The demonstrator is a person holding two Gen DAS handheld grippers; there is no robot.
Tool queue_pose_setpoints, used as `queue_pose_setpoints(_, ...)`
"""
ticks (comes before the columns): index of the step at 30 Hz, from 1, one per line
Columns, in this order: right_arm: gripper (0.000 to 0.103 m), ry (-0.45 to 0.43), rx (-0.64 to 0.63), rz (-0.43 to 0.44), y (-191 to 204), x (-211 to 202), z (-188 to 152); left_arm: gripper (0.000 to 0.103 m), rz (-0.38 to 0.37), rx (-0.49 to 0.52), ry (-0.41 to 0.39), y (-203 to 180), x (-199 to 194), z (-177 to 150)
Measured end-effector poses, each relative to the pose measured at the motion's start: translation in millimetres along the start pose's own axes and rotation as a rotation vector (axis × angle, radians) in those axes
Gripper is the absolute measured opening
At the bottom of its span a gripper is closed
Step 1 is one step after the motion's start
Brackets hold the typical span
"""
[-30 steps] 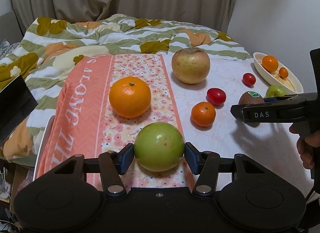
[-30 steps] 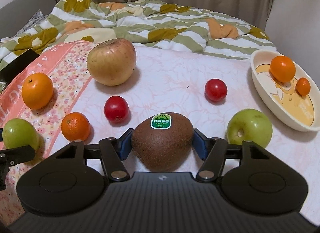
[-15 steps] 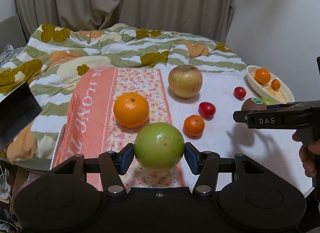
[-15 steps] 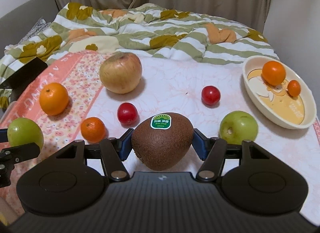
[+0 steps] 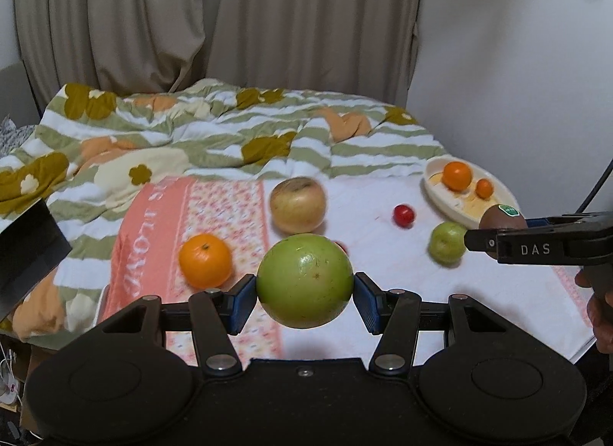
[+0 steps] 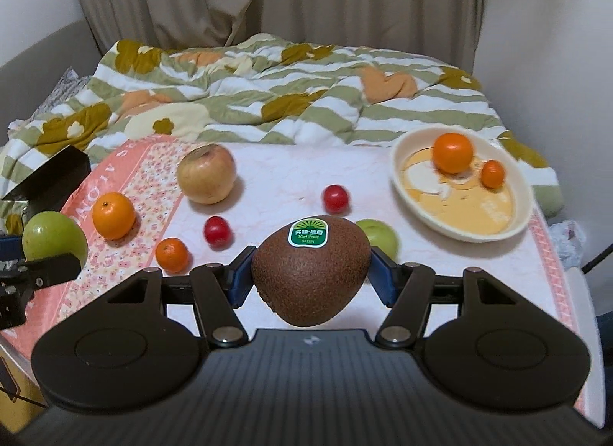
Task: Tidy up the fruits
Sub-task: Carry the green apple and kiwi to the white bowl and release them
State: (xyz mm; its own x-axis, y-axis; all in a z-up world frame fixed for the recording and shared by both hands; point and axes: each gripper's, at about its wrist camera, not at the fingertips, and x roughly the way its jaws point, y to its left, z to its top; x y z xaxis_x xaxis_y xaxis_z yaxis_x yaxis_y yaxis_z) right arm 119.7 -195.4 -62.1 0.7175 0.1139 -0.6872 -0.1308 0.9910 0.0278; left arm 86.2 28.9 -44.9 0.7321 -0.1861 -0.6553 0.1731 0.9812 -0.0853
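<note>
left fingers (image 5: 304, 294): clamped on a round green apple (image 5: 304, 280), held up off the bed
right fingers (image 6: 310, 279): gripping a brown stickered kiwi (image 6: 310, 269)
cream oval dish (image 6: 525, 193), 2 o'clock: just two oranges in
left on bed: looks like six loose fruits, so maybe a quarter done

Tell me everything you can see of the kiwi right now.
The kiwi is brown and fuzzy-skinned, egg-shaped, with its narrower end pointing down. A green and white sticker reading "GREEN" sits on its upper face. The right gripper is shut on it, one blue pad on each side, holding it above the cloth, touching nothing else. In the left wrist view it peeks above the gripper's finger, near the bowl.
</note>
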Motion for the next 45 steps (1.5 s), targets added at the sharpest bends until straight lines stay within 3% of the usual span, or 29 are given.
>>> queue_pose_setpoints(13, 0.077, -0.038, -0.052, 0.053, -103, -38, 13, 0.059, 0.023, -0.032, -0.083, -101, 0, 26)
queue_pose_setpoints(24, 0.077, -0.057, -0.085, 0.076, -179, -36, 28, 0.059, 0.044, -0.051, -0.107, -165, 29, 46)
queue_pose_setpoints(35, 0.077, -0.046, -0.035, 0.038, -223, -11, 38, 0.059, -0.006, 0.007, -0.049, -191, 90, 73)
queue_pose_setpoints(45, 0.077, -0.01, 0.044, -0.014, -246, 25, 52, 0.059, -0.082, 0.109, 0.029, -216, 170, 99)
